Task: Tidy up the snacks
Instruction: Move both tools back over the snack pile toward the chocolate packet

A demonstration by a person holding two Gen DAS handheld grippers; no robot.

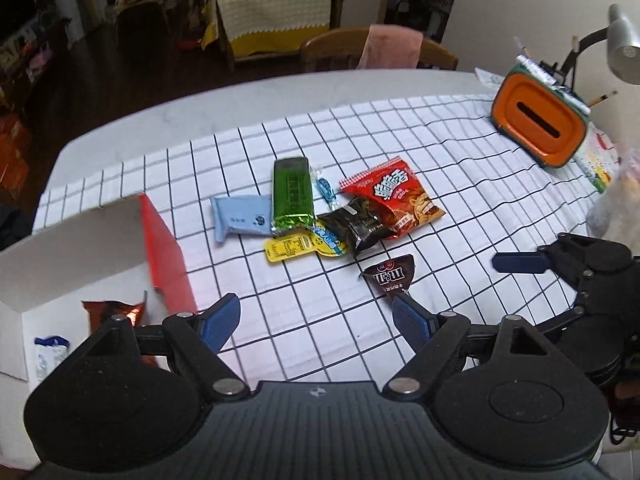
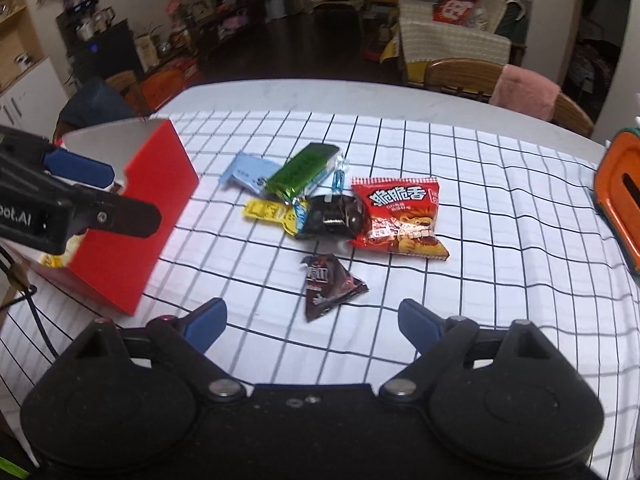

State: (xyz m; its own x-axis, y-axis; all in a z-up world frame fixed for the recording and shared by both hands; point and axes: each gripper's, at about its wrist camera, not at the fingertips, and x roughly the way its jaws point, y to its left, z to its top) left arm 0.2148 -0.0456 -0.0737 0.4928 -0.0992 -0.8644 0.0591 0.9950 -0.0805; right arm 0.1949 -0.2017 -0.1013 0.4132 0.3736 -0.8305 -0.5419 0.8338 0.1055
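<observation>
On the checked tablecloth (image 2: 460, 208) a cluster of snacks lies near the middle; a red chip bag (image 2: 402, 218) sits at its right edge, touching a black wrapped snack (image 2: 334, 218), which overlaps a yellow sachet (image 2: 268, 211); behind these a green foil bar (image 2: 302, 172) rests partly over a pale blue packet (image 2: 248, 170), with a small blue candy (image 2: 339, 174) just beside the green bar's far end. Apart from the cluster, nearer the cameras, lies a dark brown M&M's pouch (image 2: 330, 284) — alone on the cloth. To the left stands a red box (image 2: 140, 216) with a white interior, open at the top; in the left wrist view an orange-brown packet (image 1: 114, 312) and a white-and-blue wrapper (image 1: 48, 354) lie inside it, though what the wrapper is stays hard to make out. The left gripper (image 1: 316, 322) hovers beside the box with its blue-padded fingers spread wide and nothing between them; the right gripper (image 2: 312, 322) hangs above the cloth just short of the M&M's pouch, fingers likewise wide apart and bare. At the far right stands an orange tissue holder (image 1: 540, 120) — pens and a desk lamp (image 1: 622, 44) behind it.
</observation>
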